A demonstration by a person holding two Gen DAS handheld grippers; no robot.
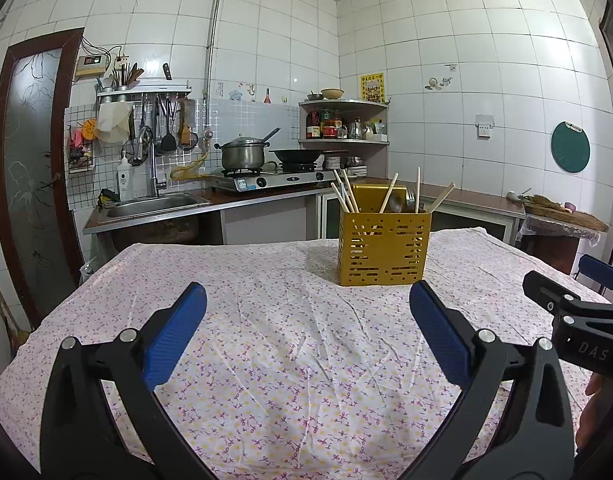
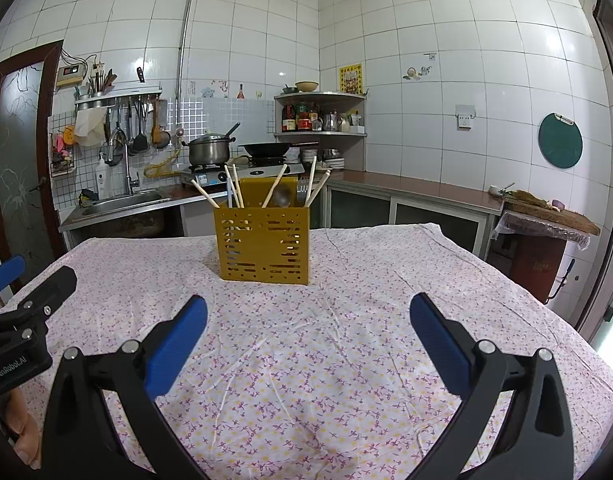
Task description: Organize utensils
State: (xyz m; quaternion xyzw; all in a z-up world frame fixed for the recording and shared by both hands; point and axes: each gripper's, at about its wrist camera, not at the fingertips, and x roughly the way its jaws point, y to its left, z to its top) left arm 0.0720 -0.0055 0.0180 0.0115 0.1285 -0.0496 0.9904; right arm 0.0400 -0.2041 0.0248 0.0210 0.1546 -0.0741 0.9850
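the yellow box with little holes in its sides stands upright on the table, toward the far side, and it sits on the flowery cloth. inside the box we see pale chopsticks leaning this way and that, and a metal spoon and a fork poking up near the back. in the right view the same box is a bit left of the middle, with the chopsticks sticking out of its top. we hold our left tongs over the near part of the cloth, with the two blue pads far apart and nothing between them. our right tongs are the same, wide open and empty, low over the cloth. both are well apart from the box. the two tongs are side by side, and each one peeks into the edge of the other's view. we can see a bit of a hand at the left edge of the right view. behind the table there is a sink, a silver pot and a dark pan on the stove, a corner shelf with bottles, and a green round board hanging on the white tile wall.
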